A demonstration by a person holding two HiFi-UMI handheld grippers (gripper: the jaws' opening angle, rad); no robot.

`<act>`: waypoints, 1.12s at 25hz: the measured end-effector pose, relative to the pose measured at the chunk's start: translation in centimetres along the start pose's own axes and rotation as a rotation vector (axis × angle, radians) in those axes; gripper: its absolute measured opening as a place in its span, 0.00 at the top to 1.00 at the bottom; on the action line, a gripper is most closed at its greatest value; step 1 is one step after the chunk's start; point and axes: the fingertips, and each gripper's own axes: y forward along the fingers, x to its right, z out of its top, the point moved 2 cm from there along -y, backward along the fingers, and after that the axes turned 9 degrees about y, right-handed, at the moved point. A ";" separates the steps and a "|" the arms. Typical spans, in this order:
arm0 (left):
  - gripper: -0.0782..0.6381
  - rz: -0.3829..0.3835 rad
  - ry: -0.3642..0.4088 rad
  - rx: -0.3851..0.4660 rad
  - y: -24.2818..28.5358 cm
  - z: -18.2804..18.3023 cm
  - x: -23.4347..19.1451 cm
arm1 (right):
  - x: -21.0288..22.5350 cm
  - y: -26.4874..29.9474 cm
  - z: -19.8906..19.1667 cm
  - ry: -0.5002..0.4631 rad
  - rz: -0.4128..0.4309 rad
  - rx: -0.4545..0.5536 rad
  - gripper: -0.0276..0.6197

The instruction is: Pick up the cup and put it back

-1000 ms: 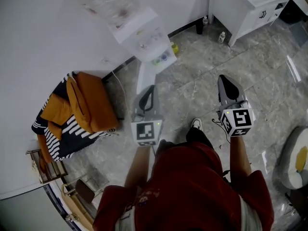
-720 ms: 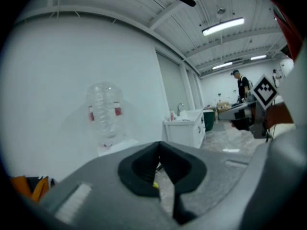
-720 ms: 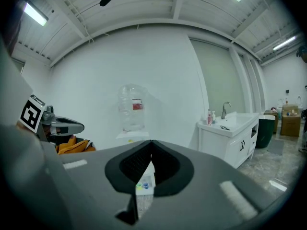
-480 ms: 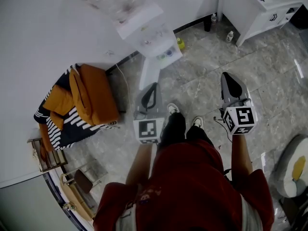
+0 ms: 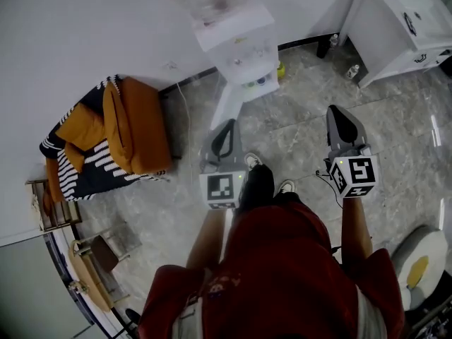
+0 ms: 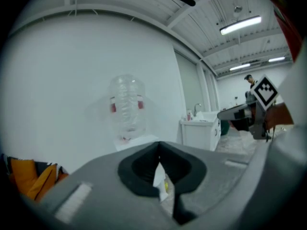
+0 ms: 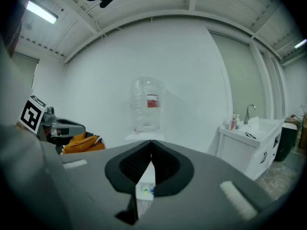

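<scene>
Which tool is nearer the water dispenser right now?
Left. The left tool is just before the dispenser base; the right tool is farther off, out to its right side.

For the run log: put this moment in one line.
left gripper: shut, empty | right gripper: shut, empty | ahead: water dispenser

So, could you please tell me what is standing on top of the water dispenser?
A clear bottle with a red label; its neck inside the water dispenser cannot be seen.

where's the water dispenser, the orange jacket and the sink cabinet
water dispenser (image 5: 244, 48), head view, white top housing
orange jacket (image 5: 138, 129), head view, middle of fabric
sink cabinet (image 5: 388, 34), head view, white side panel
</scene>
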 end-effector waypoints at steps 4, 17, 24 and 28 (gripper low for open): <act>0.89 0.035 -0.020 0.005 1.2 -1.2 -5.1 | -3.2 5.4 1.3 -0.041 0.038 -0.009 0.96; 0.89 0.066 -0.108 0.076 6.6 -3.5 -20.3 | -11.3 20.6 5.6 -0.124 0.035 0.007 0.96; 0.89 0.046 -0.097 0.074 10.0 -4.1 -23.0 | -11.4 24.4 5.4 -0.112 0.025 -0.005 0.96; 0.89 0.065 -0.099 0.075 11.6 -3.6 -22.6 | -10.1 25.6 5.5 -0.109 0.049 -0.008 0.96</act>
